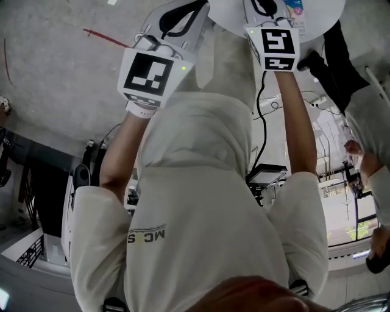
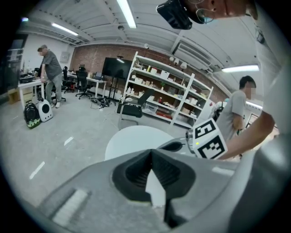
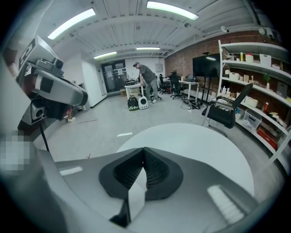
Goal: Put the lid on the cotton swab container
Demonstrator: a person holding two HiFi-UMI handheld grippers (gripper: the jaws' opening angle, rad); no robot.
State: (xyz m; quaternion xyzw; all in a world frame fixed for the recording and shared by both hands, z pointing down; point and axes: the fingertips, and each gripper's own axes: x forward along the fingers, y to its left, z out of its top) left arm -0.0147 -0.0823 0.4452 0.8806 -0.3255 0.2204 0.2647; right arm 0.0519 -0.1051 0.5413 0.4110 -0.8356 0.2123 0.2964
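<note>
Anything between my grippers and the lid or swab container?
No lid or container is identifiable in any view, so no obstruction can be judged. Left gripper and right gripper are shut and empty by the round white table, bare in both gripper views. A blue-printed item at the head view's top edge is too cropped to name.

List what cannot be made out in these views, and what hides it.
Container and lid: not identifiable in any view.
Table, head view: cut by the top edge, partly covered by the right gripper.
Blue-printed item, head view: cut by the top edge.
</note>
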